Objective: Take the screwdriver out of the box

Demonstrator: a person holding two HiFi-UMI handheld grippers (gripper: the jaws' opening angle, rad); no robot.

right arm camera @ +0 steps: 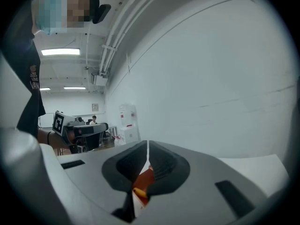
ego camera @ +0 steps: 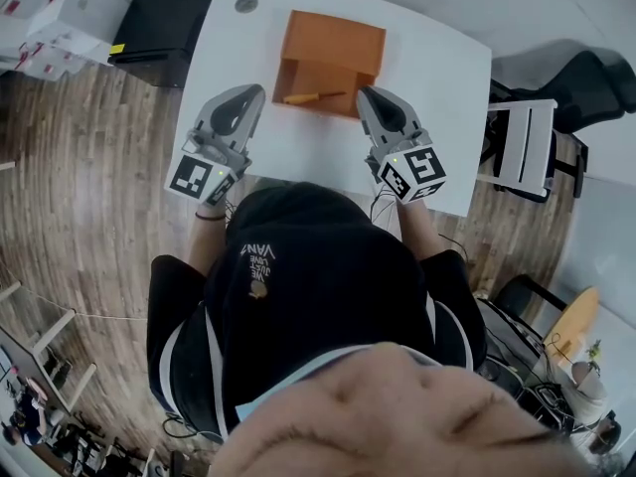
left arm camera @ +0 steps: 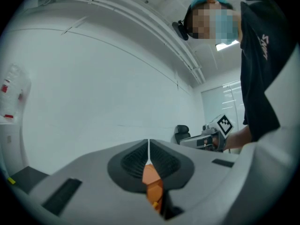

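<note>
Biggest thing we've got is the white table [ego camera: 442, 107], smooth top with rounded corners. Sitting on it is the box [ego camera: 333, 36], orange-brown and plain, probably cardboard, squarish and open at the top.

The two hand-held grippers sit low at the near side of the box, one at each near corner. The left gripper [ego camera: 252, 91] has its grey jaws fully together, ribbed black pads meeting in a thin line [left arm camera: 149, 150], nothing clamped. We just see a sliver of orange box through the slot under the pads. Same deal with the right gripper [ego camera: 366, 93]: jaws closed tight on nothing [right arm camera: 148, 150], with the box peeking through below.

The screwdriver [ego camera: 313, 96] is still inside the box, lying flat along the near wall. Its long axis runs left to right between the two grippers. The orange-yellow handle looks to be at the left with the thin shaft pointing right, though it's tiny from the head view so we're not 100% sure.
</note>
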